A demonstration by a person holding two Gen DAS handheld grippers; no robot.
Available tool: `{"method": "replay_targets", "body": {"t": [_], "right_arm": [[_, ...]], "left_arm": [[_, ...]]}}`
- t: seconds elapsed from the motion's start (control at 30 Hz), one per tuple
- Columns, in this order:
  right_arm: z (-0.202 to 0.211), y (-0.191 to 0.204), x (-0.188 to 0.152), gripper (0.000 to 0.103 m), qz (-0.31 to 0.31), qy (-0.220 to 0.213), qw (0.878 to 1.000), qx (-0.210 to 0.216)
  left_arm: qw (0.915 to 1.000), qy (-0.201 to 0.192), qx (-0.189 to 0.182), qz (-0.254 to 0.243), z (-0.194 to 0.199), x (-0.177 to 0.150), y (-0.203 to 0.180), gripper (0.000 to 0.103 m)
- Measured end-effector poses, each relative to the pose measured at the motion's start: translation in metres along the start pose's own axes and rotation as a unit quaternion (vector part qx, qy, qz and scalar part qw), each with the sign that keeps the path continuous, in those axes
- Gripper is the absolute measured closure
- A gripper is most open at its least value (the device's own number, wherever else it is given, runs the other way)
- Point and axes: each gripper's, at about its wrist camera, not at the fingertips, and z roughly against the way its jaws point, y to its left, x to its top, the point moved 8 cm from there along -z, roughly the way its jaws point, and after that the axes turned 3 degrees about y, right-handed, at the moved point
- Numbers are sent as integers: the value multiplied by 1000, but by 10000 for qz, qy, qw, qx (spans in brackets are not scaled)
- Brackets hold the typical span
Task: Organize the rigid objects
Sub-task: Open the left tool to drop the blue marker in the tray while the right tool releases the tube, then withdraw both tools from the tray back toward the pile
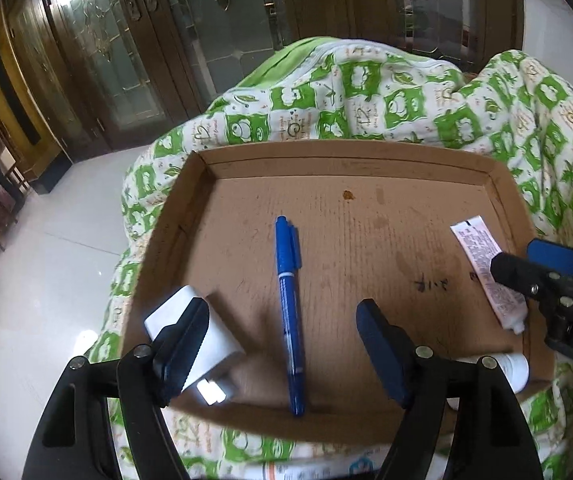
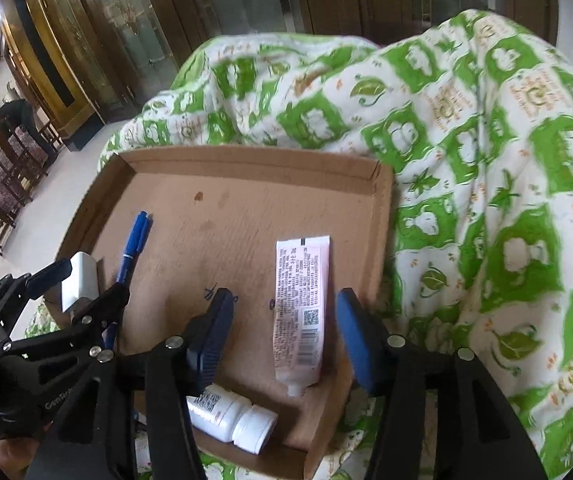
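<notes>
A shallow cardboard tray rests on a green and white quilt. In it lie a blue pen, a white charger plug, a white printed tube and a white pill bottle. My left gripper is open above the tray's near edge. The pen lies between its fingers untouched, and the plug is beside its left finger. My right gripper is open over the tube, pads apart from it. The bottle lies under its left finger.
The quilt bulges up behind and to the right of the tray. A pale tiled floor lies to the left, with dark wooden glass doors behind and chairs at far left.
</notes>
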Motion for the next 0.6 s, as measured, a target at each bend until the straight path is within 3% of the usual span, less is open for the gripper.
{"method": "replay_targets", "body": {"t": [0.1, 0.23, 0.43, 0.6], "right_arm": [[12, 0, -4, 42, -82, -155, 9998, 93], [24, 8, -16, 40, -54, -223, 9995, 224], [32, 28, -36, 39, 194, -204, 9990, 339], [39, 38, -50, 39, 331, -190, 9986, 359]], "left_arm": [[10000, 9, -11, 53, 12, -10, 5, 23], [9998, 72, -116, 135, 28, -37, 9, 16], [9997, 94, 242, -47, 50, -78, 19, 15], [9994, 110, 331, 49, 62, -93, 27, 14]]}}
